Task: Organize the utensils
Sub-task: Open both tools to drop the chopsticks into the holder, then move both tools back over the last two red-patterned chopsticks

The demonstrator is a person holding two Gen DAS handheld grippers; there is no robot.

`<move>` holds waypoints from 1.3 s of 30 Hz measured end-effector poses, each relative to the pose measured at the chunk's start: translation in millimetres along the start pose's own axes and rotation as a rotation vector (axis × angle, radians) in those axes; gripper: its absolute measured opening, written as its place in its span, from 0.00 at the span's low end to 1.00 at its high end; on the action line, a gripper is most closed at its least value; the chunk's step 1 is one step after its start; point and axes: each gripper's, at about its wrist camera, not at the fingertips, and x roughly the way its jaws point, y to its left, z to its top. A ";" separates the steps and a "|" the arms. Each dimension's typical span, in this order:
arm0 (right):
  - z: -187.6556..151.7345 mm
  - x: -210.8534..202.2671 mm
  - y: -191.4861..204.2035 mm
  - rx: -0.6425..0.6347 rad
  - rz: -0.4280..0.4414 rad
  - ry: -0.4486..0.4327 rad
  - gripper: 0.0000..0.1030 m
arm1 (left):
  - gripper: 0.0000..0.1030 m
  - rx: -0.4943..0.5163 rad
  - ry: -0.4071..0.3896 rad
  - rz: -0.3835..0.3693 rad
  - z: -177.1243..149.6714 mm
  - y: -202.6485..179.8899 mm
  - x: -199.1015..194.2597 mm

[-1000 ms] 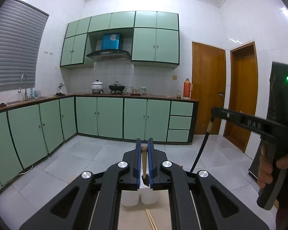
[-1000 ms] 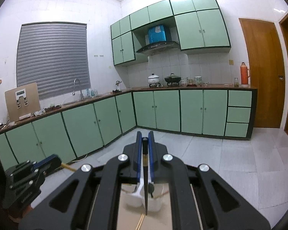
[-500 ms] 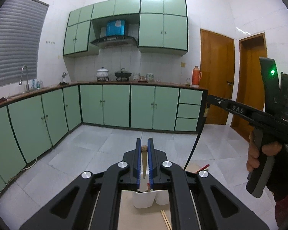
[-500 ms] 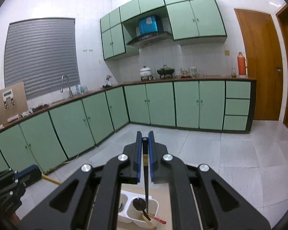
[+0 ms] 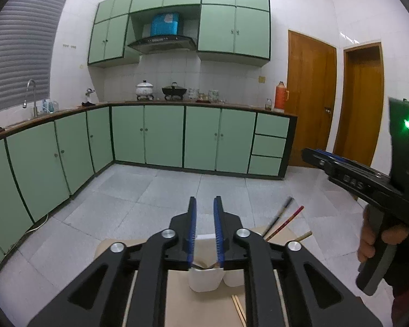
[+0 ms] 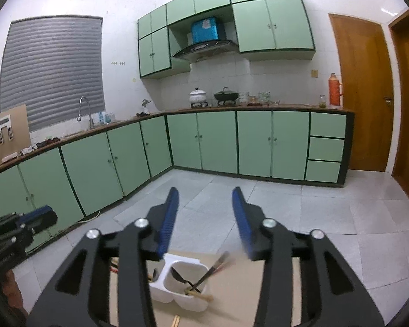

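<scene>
White plastic holder [image 6: 177, 294] holds a black spoon [image 6: 178, 275], seemingly chopsticks [image 6: 212, 268].

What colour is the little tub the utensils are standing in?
White. The tub shows best in the right wrist view, with dark utensils leaning inside.

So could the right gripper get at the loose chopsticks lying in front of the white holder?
Probably yes: the right gripper is open, and the chopsticks lie uncovered on the board below it, in front of the white holder.
</scene>
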 end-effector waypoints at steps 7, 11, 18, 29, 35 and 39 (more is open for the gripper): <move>-35.4 -53.5 -2.2 -0.010 -0.030 -0.005 0.76 | 0.40 -0.006 -0.071 0.016 -0.7 3.9 -37.9; -71.2 -75.8 1.0 0.001 -0.045 0.024 0.88 | 0.52 0.000 -0.081 0.011 -16.0 0.2 -59.9; -155.4 -93.3 2.5 0.078 -0.058 0.166 0.90 | 0.62 -0.046 0.020 -0.001 -82.0 -1.8 -74.7; -264.0 -99.9 32.7 0.069 -0.051 0.377 0.90 | 0.62 -0.031 0.245 0.039 -202.3 -4.3 -67.9; -293.1 -102.3 57.2 0.029 -0.023 0.430 0.80 | 0.62 -0.001 0.329 0.047 -239.6 -9.1 -66.8; -306.6 -98.8 66.1 0.041 -0.038 0.462 0.71 | 0.62 0.003 0.361 0.065 -256.2 -8.0 -67.9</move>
